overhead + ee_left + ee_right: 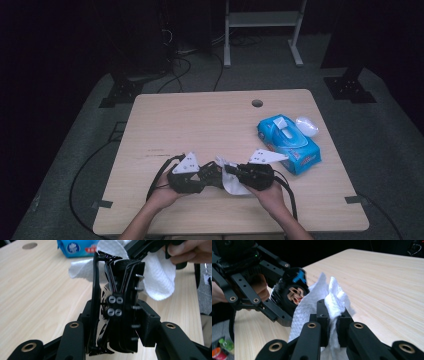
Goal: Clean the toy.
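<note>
While the right gripper (pixel 332 322) pinches a white wipe (pixel 312 307), the left gripper (pixel 117 277) clamps a small black toy car (pixel 120 315) — both low on the bench (pixel 200 115), six o'clock; blue wipe pack (pixel 289 143) at three.

Left gripper (pixel 117 267) rises from the bottom of the view, jaws closed on a small black toy car (pixel 122 305) held upright between them; a wheel sits at its upper end, four silver screw heads show on its underside. White wipe (pixel 160 280) hangs just behind the car, touching its upper part, draped over the wooden table (pixel 37 302). Right gripper (pixel 145 246) comes in at the top right, black, the wipe below it, a person's fingers (pixel 190 251) wrapped on it. Blue wipes pack (pixel 77 247) lies near the table's far edge. A round hole (pixel 29 245) sits toward the far left corner
</note>
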{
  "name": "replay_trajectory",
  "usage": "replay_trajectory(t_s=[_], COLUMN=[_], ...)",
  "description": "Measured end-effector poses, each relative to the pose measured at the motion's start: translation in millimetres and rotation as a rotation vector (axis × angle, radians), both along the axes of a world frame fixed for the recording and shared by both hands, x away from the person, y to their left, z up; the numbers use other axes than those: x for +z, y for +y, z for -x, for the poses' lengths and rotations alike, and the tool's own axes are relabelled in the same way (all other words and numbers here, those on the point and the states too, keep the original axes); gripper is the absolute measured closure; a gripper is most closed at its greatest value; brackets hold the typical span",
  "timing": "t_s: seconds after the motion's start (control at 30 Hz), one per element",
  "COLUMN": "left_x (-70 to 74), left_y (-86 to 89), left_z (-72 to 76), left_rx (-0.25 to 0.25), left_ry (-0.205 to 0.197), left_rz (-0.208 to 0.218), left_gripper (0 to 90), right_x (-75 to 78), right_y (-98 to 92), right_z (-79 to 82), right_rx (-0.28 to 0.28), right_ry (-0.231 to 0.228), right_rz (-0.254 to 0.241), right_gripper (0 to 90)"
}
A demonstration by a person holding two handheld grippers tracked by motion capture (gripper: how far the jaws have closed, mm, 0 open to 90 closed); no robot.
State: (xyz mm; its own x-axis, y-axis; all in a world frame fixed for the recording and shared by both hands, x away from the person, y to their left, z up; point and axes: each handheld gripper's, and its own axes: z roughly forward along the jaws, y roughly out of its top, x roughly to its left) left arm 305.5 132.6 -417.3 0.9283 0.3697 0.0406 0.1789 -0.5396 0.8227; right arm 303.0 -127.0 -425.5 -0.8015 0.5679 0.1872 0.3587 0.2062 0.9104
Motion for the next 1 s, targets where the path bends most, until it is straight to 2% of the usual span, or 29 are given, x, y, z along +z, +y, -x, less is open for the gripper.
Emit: replay_trajectory(t_s=[0.2, 0.27, 0.33, 0.47, 0.5, 0.53, 0.7, 0.8, 0.87, 0.93, 0.97, 1.0], left_x=[-11.9, -14.3, -23.0, -29.2, -33.2, -34.3, -36.7, -37.3, -39.4, -41.2, -43.2, -43.7], left_y=[11.7, 12.3, 11.3, 10.6, 8.1, 7.7, 7.5, 9.2, 10.2, 11.3, 10.8, 10.4], left_z=[3.3, 3.7, 5.4, 4.1, 3.3, 3.1, 1.6, -0.6, -1.4, -2.0, -0.7, 1.1], left_rx=[0.015, 0.006, 0.006, 0.003, 0.000, -0.001, 0.004, 0.006, 0.019, 0.018, 0.007, 0.008], left_ry=[0.021, 0.031, 0.039, 0.059, 0.068, 0.072, 0.098, 0.131, 0.146, 0.156, 0.149, 0.132], left_rz=[-0.011, -0.021, -0.051, -0.060, -0.086, -0.090, -0.081, -0.064, -0.064, -0.075, -0.092, -0.089], left_gripper=[57.3, 59.6, 59.5, 59.8, 60.1, 60.3, 60.4, 59.6, 56.1, 55.0, 55.9, 56.9], right_x=[-5.6, -6.4, -6.7, -7.3, -7.5, -7.4, -8.3, -8.2, -8.6, -9.8, -12.4, -14.6], right_y=[10.3, 12.5, 13.9, 15.5, 16.5, 17.3, 19.2, 19.4, 20.7, 23.5, 26.3, 27.8], right_z=[1.5, 2.0, 2.7, 4.6, 5.8, 6.9, 9.7, 9.9, 10.7, 11.8, 12.1, 12.9], right_rx=[0.014, 0.017, 0.025, 0.030, 0.035, 0.035, 0.032, 0.031, 0.039, 0.046, 0.052, 0.055], right_ry=[-0.018, -0.027, -0.035, -0.045, -0.054, -0.059, -0.085, -0.083, -0.081, -0.082, -0.086, -0.082], right_rz=[0.049, 0.061, 0.073, 0.087, 0.100, 0.108, 0.125, 0.124, 0.124, 0.145, 0.166, 0.167], right_gripper=[83.7, 83.7, 83.6, 83.6, 83.7, 83.7, 83.7, 83.7, 83.8, 83.7, 83.7, 83.7])
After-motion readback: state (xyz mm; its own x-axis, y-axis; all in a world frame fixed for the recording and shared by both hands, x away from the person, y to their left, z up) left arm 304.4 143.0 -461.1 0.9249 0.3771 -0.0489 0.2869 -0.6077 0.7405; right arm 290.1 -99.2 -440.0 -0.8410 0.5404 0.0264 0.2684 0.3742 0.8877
